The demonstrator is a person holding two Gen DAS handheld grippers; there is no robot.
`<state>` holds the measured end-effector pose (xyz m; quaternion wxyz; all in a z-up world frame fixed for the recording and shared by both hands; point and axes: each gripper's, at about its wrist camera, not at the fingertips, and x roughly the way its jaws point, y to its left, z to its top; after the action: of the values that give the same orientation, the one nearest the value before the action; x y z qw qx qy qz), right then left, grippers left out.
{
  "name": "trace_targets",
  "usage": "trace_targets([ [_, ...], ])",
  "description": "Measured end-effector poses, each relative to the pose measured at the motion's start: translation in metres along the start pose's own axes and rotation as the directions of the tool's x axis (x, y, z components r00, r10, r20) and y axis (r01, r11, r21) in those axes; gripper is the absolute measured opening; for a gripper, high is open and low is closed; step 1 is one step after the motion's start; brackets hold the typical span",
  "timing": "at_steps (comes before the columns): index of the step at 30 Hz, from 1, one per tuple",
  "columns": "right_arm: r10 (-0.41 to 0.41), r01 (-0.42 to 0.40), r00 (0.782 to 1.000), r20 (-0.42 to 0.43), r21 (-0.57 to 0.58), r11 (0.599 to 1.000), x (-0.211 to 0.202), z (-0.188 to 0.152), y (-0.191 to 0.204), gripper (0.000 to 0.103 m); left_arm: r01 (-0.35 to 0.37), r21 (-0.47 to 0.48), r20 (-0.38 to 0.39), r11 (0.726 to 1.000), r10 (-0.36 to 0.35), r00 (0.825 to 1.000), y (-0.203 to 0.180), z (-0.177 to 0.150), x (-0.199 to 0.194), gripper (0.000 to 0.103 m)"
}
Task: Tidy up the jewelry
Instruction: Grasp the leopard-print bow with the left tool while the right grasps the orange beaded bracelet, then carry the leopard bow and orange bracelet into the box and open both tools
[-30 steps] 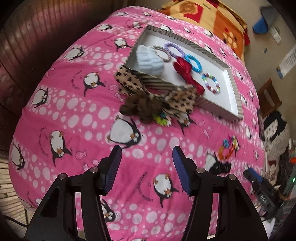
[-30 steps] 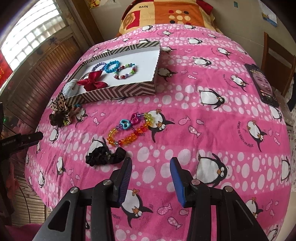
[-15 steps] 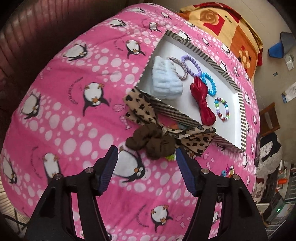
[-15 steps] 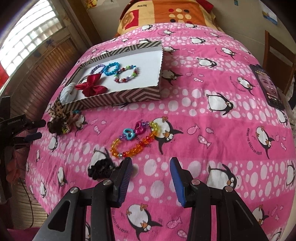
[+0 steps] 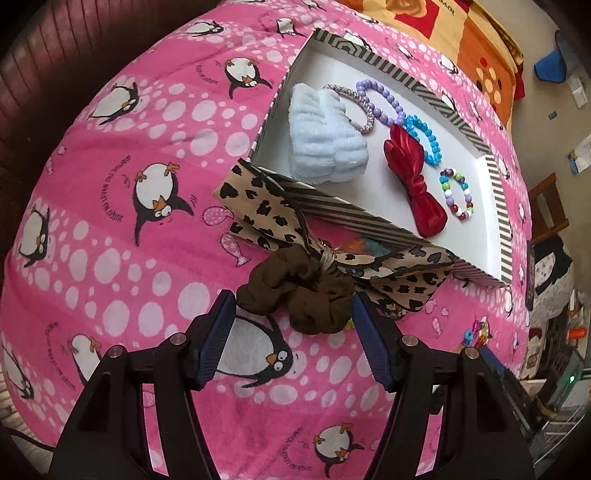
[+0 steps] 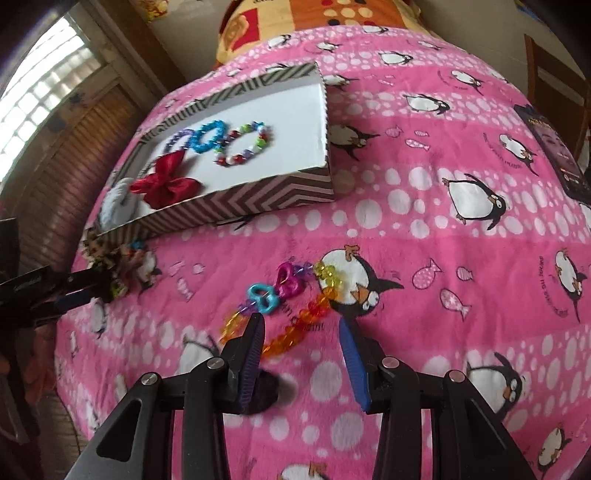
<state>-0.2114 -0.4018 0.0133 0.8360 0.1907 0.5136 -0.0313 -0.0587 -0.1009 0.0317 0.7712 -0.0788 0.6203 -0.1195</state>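
Note:
A striped box (image 5: pixel 369 218) with a white floor lies on the pink penguin blanket. It holds a pale blue fluffy scrunchie (image 5: pixel 325 136), a red bow (image 5: pixel 413 184) and several bead bracelets. A brown scrunchie with a leopard-print bow (image 5: pixel 295 295) lies against the box's near wall, and my left gripper (image 5: pixel 293 301) stands open with a fingertip on each side of it. In the right wrist view a rainbow bead bracelet (image 6: pixel 295 295) with blue and magenta charms lies on the blanket. My right gripper (image 6: pixel 302 325) is closing, its pads clear of the orange beads between them.
A black scrunchie (image 6: pixel 267 387) is partly hidden behind my right gripper's left finger. A phone (image 6: pixel 554 155) lies near the blanket's right edge. An orange patterned pillow (image 6: pixel 332 14) sits beyond the box. The left gripper's body (image 6: pixel 55 291) shows at the far left.
My left gripper has come forward and down to the brown scrunchie, its jaws a little wider. My right gripper has advanced past the black scrunchie to the rainbow bracelet.

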Motion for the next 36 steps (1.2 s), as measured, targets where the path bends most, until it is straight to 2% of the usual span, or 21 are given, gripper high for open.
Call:
trace_targets([
  [4, -0.044, 0.045, 0.999, 0.020, -0.043, 0.998, 0.004, 0.002, 0.004, 0.026, 0.018, 0.013, -0.014, 1.000, -0.018, 1.000, 0.002, 0.001, 0.006, 0.065],
  [5, -0.037, 0.038, 0.999, 0.024, -0.041, 0.998, 0.004, 0.003, 0.003, 0.023, 0.028, 0.009, -0.015, 1.000, -0.028, 1.000, 0.002, 0.001, 0.008, 0.062],
  [6, -0.027, 0.028, 0.999, 0.026, -0.035, 0.999, 0.005, 0.003, 0.001, 0.021, 0.049, 0.002, -0.006, 0.999, -0.049, 0.999, 0.005, 0.001, 0.008, 0.056],
  [7, -0.021, 0.022, 0.999, 0.028, -0.026, 0.999, 0.005, 0.004, -0.003, 0.019, 0.053, 0.001, -0.006, 0.999, -0.053, 0.999, 0.006, 0.001, 0.009, 0.034],
  [8, -0.019, 0.020, 0.999, 0.030, -0.018, 1.000, 0.004, 0.005, -0.005, 0.011, 0.043, 0.008, -0.016, 0.999, -0.043, 0.999, 0.007, 0.002, 0.011, 0.023],
  [11, 0.003, -0.002, 0.999, 0.032, -0.007, 1.000, 0.000, 0.005, -0.011, 0.009, 0.055, 0.006, -0.012, 0.998, -0.055, 0.998, 0.012, 0.001, 0.010, 0.018],
  [19, 0.063, -0.055, 0.991, 0.115, -0.073, 0.996, -0.042, 0.011, 0.005, 0.009, 0.074, 0.056, 0.052, 0.996, -0.077, 0.996, 0.009, -0.009, -0.028, 0.016],
  [27, 0.102, -0.078, 0.980, 0.171, -0.140, 0.987, -0.075, 0.021, 0.022, 0.009, 0.093, 0.109, 0.131, 0.990, -0.107, 0.986, -0.013, -0.017, -0.068, 0.016],
  [36, 0.121, -0.079, 0.969, 0.215, -0.194, 0.978, -0.099, 0.034, 0.031, 0.009, 0.057, 0.163, 0.186, 0.985, -0.087, 0.979, -0.035, -0.012, -0.085, 0.016],
])
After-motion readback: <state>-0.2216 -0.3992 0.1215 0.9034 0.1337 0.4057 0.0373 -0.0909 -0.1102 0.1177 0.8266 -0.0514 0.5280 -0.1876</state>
